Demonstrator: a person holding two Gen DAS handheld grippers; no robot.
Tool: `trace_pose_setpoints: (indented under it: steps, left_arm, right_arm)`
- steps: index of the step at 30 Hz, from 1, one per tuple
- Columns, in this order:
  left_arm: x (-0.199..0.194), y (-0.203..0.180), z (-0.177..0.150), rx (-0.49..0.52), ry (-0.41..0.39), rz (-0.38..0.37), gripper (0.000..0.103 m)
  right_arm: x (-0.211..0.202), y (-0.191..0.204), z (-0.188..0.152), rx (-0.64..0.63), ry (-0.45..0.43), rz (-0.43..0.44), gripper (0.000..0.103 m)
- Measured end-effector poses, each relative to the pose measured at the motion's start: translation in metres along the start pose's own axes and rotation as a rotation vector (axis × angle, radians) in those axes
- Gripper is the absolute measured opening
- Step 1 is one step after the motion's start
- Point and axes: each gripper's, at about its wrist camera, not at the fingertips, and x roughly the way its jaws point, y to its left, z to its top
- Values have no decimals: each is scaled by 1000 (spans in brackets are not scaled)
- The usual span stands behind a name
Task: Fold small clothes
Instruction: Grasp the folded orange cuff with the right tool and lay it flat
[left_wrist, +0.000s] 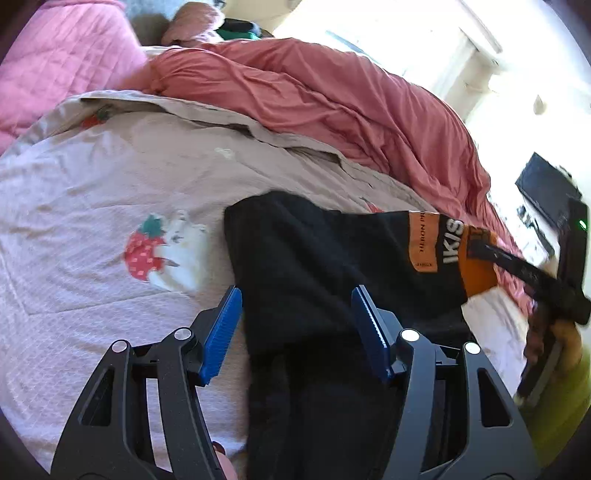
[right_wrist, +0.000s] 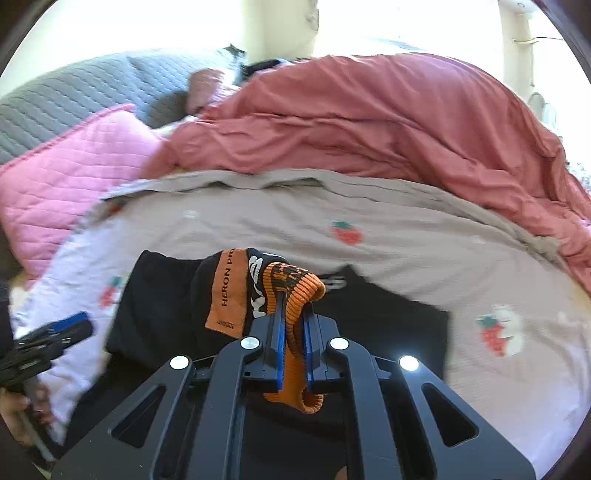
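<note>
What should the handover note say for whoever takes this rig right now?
Right tool: shut on the orange ribbed cuff of the black garment, lifting that end off the bed.
Left tool: open, pads either side of the garment's near part, not pressing it.
Garment lies on the strawberry-print sheet; red duvet bunched behind.
Done: cuff gripped. Left: carry the cuff over, flatten, finish the fold.

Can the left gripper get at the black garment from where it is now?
Probably yes: the left gripper is open right over the black garment, nothing between. The right gripper only pinches its orange cuff.
</note>
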Motion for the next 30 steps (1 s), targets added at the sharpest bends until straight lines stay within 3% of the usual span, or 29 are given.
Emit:
trace_pose_setpoints:
  steps: [4,9,13,20,24,26,30]
  left_arm:
    - [13,-17,1,35,20,9,57]
    - [40,-42,3,99,55,53,57]
    - [59,-58,1,164,55,58,61]
    - [96,-53,-14,193,163,71,61]
    - [97,-51,-17,193,165,62,64]
    - [98,-49,-17,186,164,54,64]
    - [96,-48,-16,175,159,44,64]
  right_arm:
    - [21,-36,-5,-15,71,-81,7]
    - [40,-62,-23,8,135,-116,7]
    - [49,-66,-32,26,160,-129,9]
    - [73,-73,-46,35,222,-180,11]
    - [89,-82,-60,11,268,-279,11]
    - [95,-87,-66,-16,278,-337,6]
    - [78,-88,-65,7,225,-319,9]
